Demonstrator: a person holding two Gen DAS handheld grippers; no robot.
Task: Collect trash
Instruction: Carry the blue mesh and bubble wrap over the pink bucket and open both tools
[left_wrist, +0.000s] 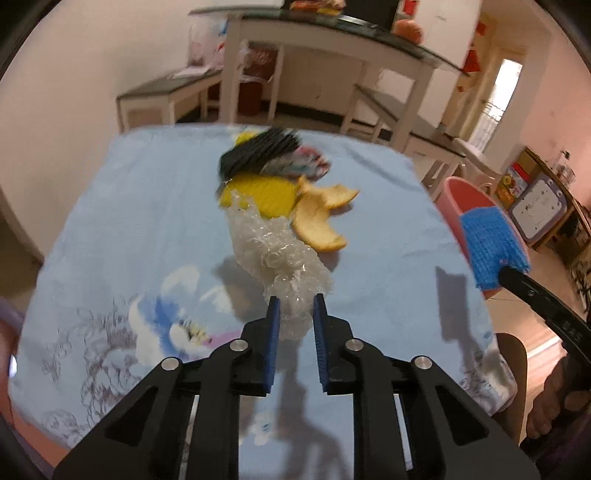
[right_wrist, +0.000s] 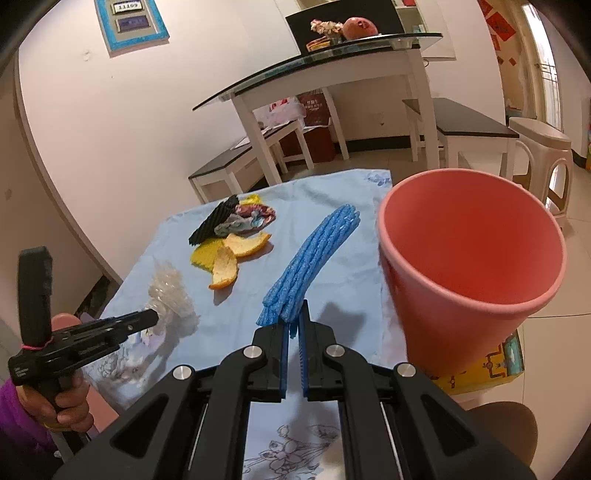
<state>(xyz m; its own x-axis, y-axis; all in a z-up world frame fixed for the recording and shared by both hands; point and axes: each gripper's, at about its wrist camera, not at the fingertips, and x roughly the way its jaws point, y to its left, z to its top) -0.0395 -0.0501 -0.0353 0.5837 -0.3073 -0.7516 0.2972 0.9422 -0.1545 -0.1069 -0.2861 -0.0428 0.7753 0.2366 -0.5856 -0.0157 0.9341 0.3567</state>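
My left gripper (left_wrist: 296, 300) is shut on a crumpled clear bubble wrap (left_wrist: 275, 254), held just above the blue cloth; it also shows in the right wrist view (right_wrist: 171, 295). My right gripper (right_wrist: 294, 308) is shut on a blue foam net (right_wrist: 314, 254), seen in the left wrist view (left_wrist: 489, 243) near the pink bin (right_wrist: 469, 269). Orange peels (right_wrist: 231, 258), a yellow sponge piece (left_wrist: 266, 195), a black ridged piece (right_wrist: 212, 221) and a crumpled wrapper (right_wrist: 251, 218) lie on the cloth.
The table has a light blue printed cloth (right_wrist: 332, 206). The pink bin stands off the table's right edge on a yellow box (right_wrist: 491, 369). A glass-topped table (right_wrist: 332, 59), benches (right_wrist: 472, 123) and a plastic stool (right_wrist: 543, 144) stand behind.
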